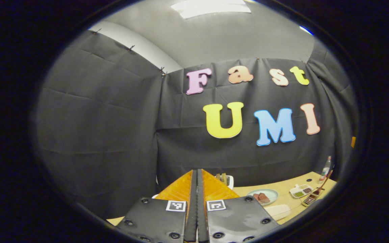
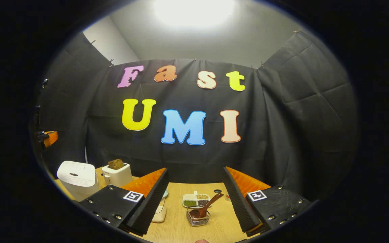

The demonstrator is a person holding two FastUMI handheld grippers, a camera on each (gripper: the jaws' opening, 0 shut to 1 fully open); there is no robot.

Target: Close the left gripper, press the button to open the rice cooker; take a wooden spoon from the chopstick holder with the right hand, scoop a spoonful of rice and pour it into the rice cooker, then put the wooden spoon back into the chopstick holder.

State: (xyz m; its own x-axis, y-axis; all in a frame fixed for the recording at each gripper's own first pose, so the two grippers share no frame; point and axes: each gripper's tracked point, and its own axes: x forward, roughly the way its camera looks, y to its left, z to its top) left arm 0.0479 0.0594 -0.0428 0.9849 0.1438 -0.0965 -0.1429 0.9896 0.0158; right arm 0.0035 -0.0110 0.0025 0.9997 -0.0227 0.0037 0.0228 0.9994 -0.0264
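Left gripper [image 1: 197, 175] fingers pressed together; right gripper [image 2: 194, 189] fingers seemingly wide apart.

Rice cooker [image 2: 77, 179]: white, lid closed. Toaster [image 2: 117, 175]: white, brown bread slice [image 2: 115, 164] on top. Wooden spoon [image 2: 205, 207]: dark reddish-brown. Chopstick holder [image 2: 198, 217]: silvery wire mesh. Divided tray [image 2: 196, 200]: white, holding green, tan and dark grains. Plate [image 1: 264, 194]: pale blue-green, brown pieces on it. Tabletop [image 2: 181, 229]: light wood grain. Bottle [image 1: 325, 169]: clear, red cap.
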